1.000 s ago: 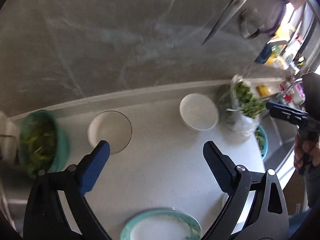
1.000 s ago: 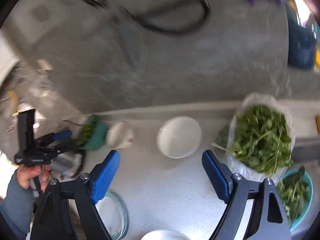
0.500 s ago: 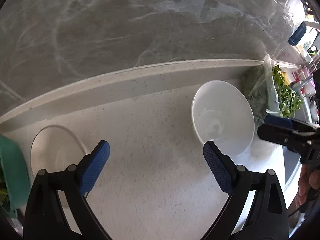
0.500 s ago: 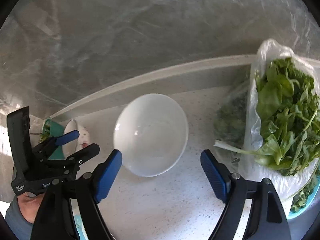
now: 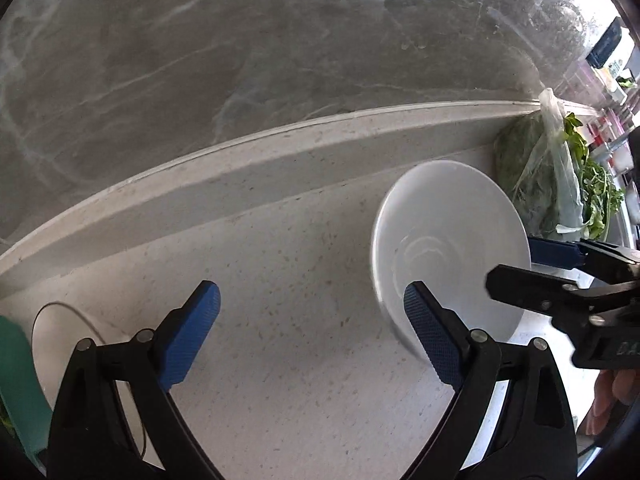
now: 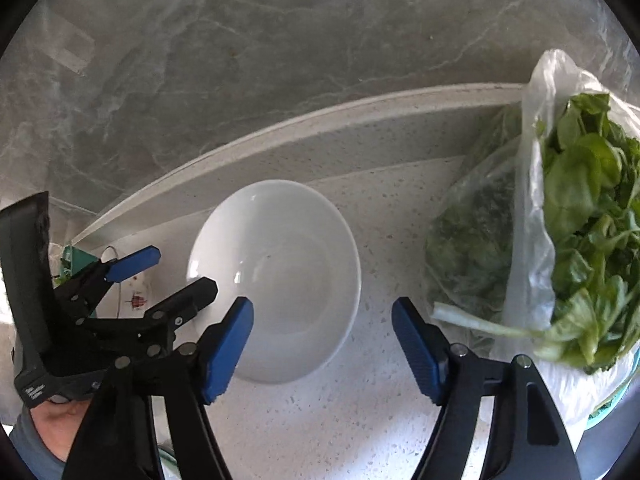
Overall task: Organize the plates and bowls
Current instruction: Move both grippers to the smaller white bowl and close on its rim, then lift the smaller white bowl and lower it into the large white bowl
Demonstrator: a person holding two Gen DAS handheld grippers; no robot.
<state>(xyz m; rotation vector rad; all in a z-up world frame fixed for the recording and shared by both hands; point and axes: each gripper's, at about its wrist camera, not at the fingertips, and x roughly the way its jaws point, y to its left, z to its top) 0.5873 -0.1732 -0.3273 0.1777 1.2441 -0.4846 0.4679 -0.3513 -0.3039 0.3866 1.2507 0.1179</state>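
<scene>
A white bowl stands on the speckled counter near the back ledge. My right gripper straddles the bowl's right rim, one finger over the inside and one outside. Its jaws are closing, and the pads are still clear of the rim. My left gripper is wide, narrowing slightly, with only bare counter between its pads. Its right finger is at the bowl's left edge. A small white bowl with a red mark sits further left.
A plastic bag of leafy greens lies close to the right of the white bowl. A green bowl sits at the far left. The marble wall and raised ledge close off the back.
Both grippers have come down and in towards the white bowl, which now looks much larger. The right jaws have narrowed. The two grippers now flank the bowl.
</scene>
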